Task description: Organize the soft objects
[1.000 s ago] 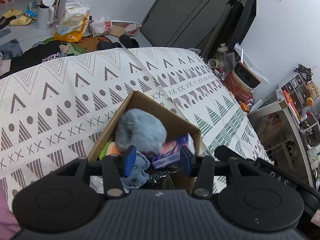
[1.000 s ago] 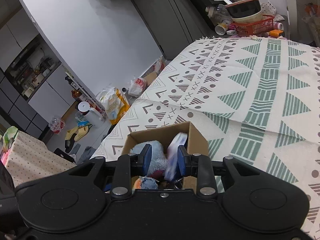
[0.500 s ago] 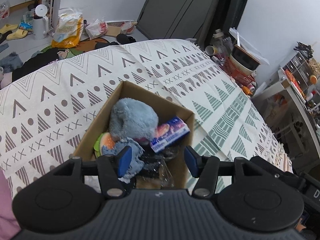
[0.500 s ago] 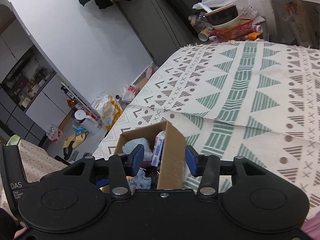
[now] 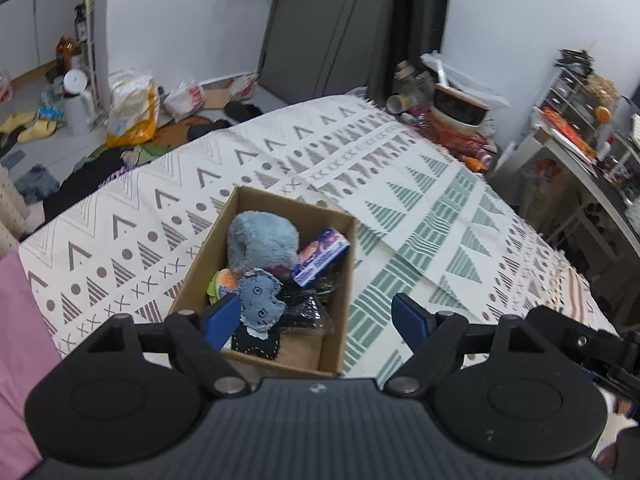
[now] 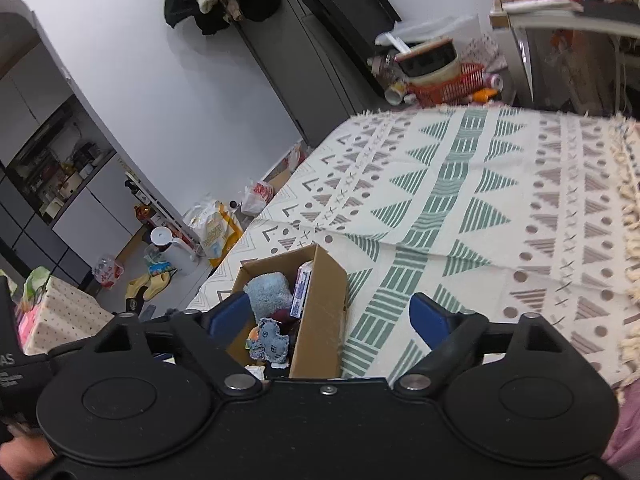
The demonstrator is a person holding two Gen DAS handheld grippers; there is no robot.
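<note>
Left tool (image 5: 316, 318): blue pads spread wide, nothing between them; it hangs above the near end of the box.
Right tool (image 6: 330, 314): also wide open and empty, over the box's near right corner.
Box (image 5: 344, 280): open cardboard, resting on the patterned bedspread (image 5: 420, 216); all the soft things visible lie inside it.
Denim patch toy (image 5: 259, 298): nearest, on top of the pile; looks thin, floppy and light. I would pinch it at its thick middle, since an edge would likely fold away.
Dark crinkly packet (image 5: 310, 312): just beside the patch; probably slippery film.
Blue plush (image 5: 262, 242): farther back, big, fluffy, squashy; a deep pinch into the pile should hold.
Small carton (image 5: 322, 256): leaning at the right wall, touching the plush; stiffer, best gripped across its flat faces.
Beyond: floor clutter, blurred.
</note>
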